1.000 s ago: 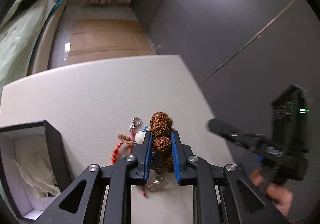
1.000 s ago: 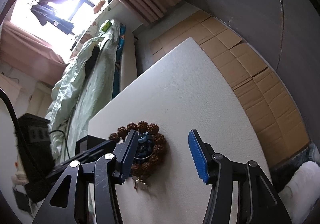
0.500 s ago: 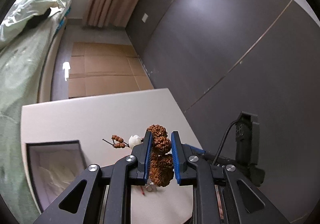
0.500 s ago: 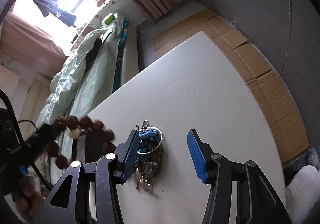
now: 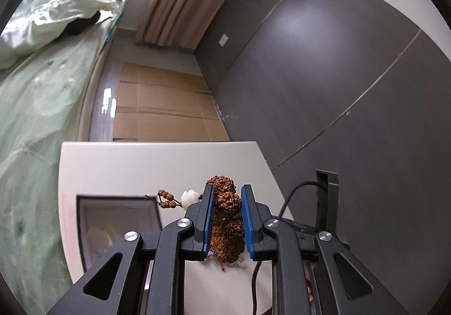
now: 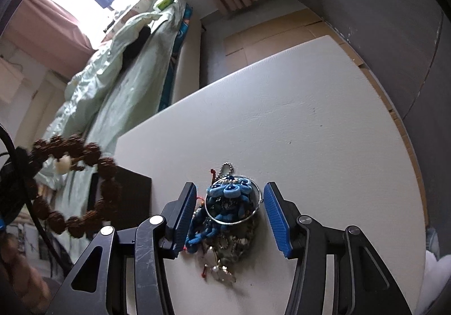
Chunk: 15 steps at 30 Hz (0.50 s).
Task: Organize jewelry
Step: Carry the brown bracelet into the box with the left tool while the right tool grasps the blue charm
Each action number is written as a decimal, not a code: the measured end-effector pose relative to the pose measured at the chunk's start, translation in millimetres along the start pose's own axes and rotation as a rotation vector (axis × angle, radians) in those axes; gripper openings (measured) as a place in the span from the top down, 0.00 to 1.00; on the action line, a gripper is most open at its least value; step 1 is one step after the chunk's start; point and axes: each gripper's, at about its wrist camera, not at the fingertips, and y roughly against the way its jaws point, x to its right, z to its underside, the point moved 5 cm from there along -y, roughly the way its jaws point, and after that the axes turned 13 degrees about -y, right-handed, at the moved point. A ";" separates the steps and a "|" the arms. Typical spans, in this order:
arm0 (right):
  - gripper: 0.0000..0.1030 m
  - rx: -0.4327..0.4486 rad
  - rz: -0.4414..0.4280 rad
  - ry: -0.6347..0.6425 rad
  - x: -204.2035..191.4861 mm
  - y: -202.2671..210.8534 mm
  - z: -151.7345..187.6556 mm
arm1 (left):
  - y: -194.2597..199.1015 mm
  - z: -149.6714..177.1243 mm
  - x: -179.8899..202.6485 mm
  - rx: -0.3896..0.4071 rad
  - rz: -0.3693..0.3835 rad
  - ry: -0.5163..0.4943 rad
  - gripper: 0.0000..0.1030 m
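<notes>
Left wrist view puts the white table (image 5: pixel 141 162) under us, with the open dark box (image 5: pixel 118 219) on it at the lower left. Our left gripper (image 5: pixel 227 202) is clenched on the brown bead bracelet (image 5: pixel 227 202), lifted clear of the surface. We should carry it level over the box before letting go. Our right gripper (image 6: pixel 229 202) is released, its pads straddling the jewelry heap (image 6: pixel 225 216) without pressing.

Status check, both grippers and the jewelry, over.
Left gripper shut on brown bead bracelet, lifted near open box. Right gripper open around jewelry pile. Nothing in the way.
</notes>
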 end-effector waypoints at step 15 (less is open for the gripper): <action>0.75 0.005 0.038 0.062 -16.8 -8.2 6.8 | 23.1 13.4 -28.6 0.023 -0.018 0.066 0.81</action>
